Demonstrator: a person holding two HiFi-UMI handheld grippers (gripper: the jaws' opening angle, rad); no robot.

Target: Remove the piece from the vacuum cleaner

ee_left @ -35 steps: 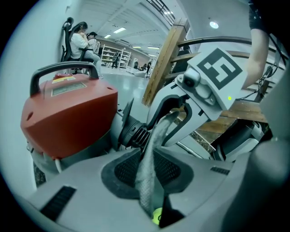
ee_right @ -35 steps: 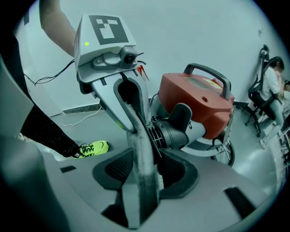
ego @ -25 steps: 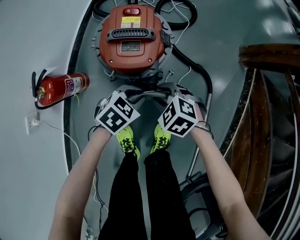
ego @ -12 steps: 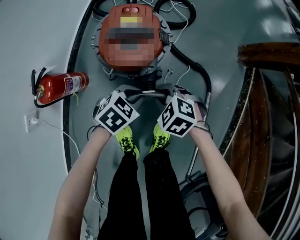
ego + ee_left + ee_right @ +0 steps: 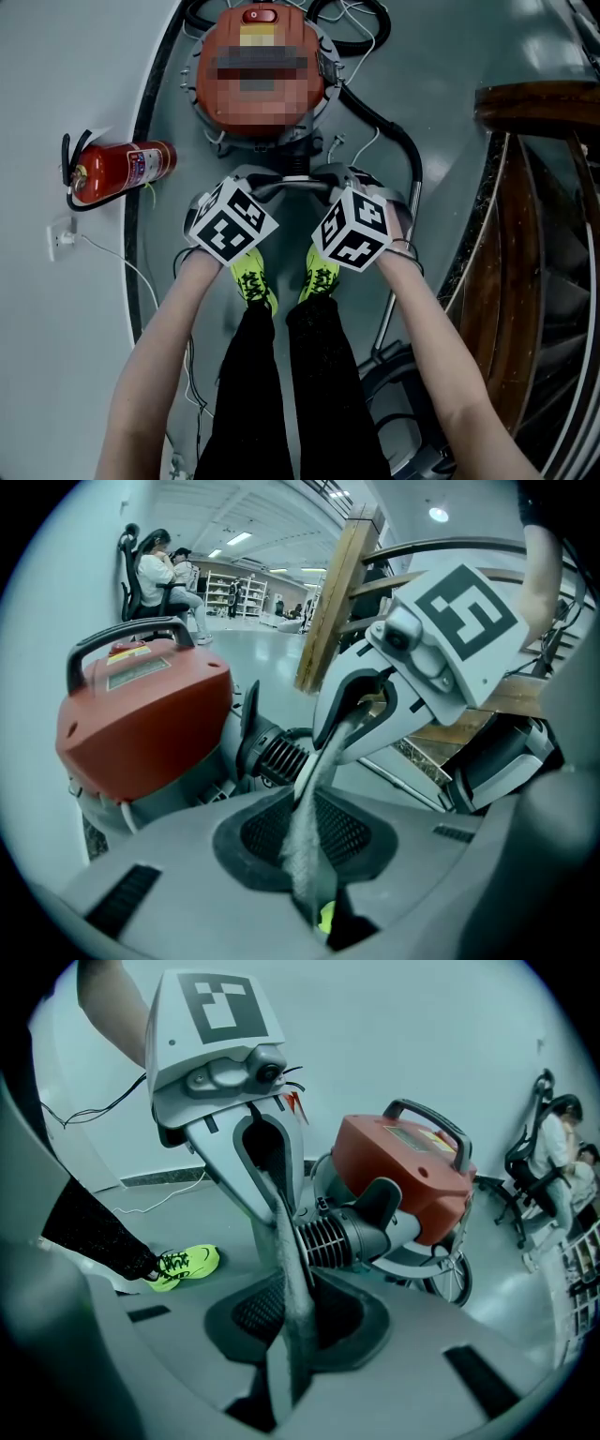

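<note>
Where the jaws of the left gripper (image 5: 309,855) meet: pressed onto a grey bar (image 5: 314,780), which rises from between the black pads and runs on to the other gripper.
Right jaws: the right gripper (image 5: 286,1335) has just been closing, and the same bar now sits pinched between its pads.
Bar, seen from the head: a curved grey length spanning from one gripper to the other, level across the picture, with a gripper at each end.
Bar and machine: it lies just in front of a ribbed black cuff (image 5: 328,1237) on the near side of the vacuum cleaner (image 5: 261,117); whether bar and cuff are joined cannot be told.
Vacuum cleaner: a round red body with a black carrying handle on top, standing on the grey floor (image 5: 450,84) beyond the grippers.
Hose: a black hose (image 5: 394,141) leaves the machine's right side and curves down past the right forearm.
Arms: both forearms reach forward and down, and each marker cube faces up at the head camera.
Feet: two neon-yellow shoes (image 5: 251,281) stand below the grippers, side by side, under black trouser legs.
Left of the machine: a red fire extinguisher (image 5: 117,172) lies on its side, well apart from the bar.
Wall side: a white socket (image 5: 64,246) with a thin cable trailing from it.
Right edge: dark wooden stairs (image 5: 534,234).
Far background: seated people (image 5: 164,569) on office chairs.
</note>
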